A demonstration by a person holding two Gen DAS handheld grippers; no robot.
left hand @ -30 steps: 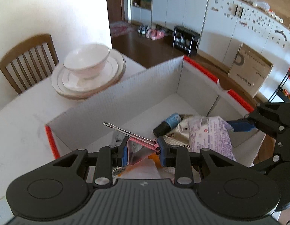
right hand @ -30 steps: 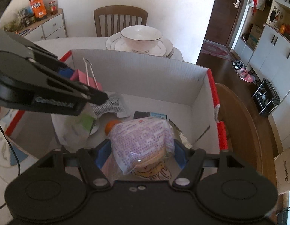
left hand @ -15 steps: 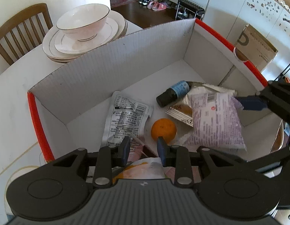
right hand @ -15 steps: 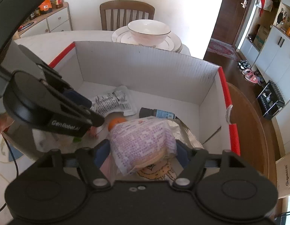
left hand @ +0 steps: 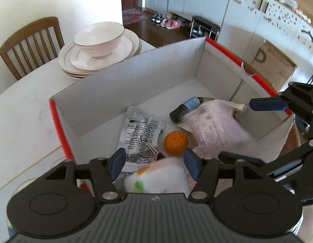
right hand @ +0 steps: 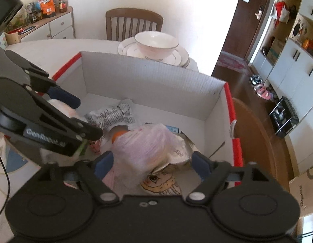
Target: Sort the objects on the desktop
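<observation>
A white cardboard box with red edges (left hand: pixel 136 85) (right hand: pixel 156 85) sits on the table. Inside lie a silver printed packet (left hand: pixel 141 133), a pink binder clip (left hand: pixel 151 150), an orange (left hand: pixel 175 142), a dark bottle with a blue label (left hand: pixel 185 107) and a purple-printed snack bag (left hand: pixel 214 129) (right hand: pixel 148 143). My left gripper (left hand: pixel 154 163) is open above the near end of the box, over a white bag (left hand: pixel 156 177). My right gripper (right hand: pixel 151 163) is open, with the snack bag lying loose between its fingers.
A bowl on stacked plates (left hand: pixel 98 40) (right hand: pixel 156 46) stands on the table behind the box. A wooden chair (left hand: pixel 29 42) is beyond it. A cartoon-printed packet (right hand: pixel 161 183) lies in the box near the right gripper. The table edge drops off right of the box.
My left gripper opened and the pink binder clip dropped into the box. My right gripper opened and the snack bag dropped from its jaws into the box.
</observation>
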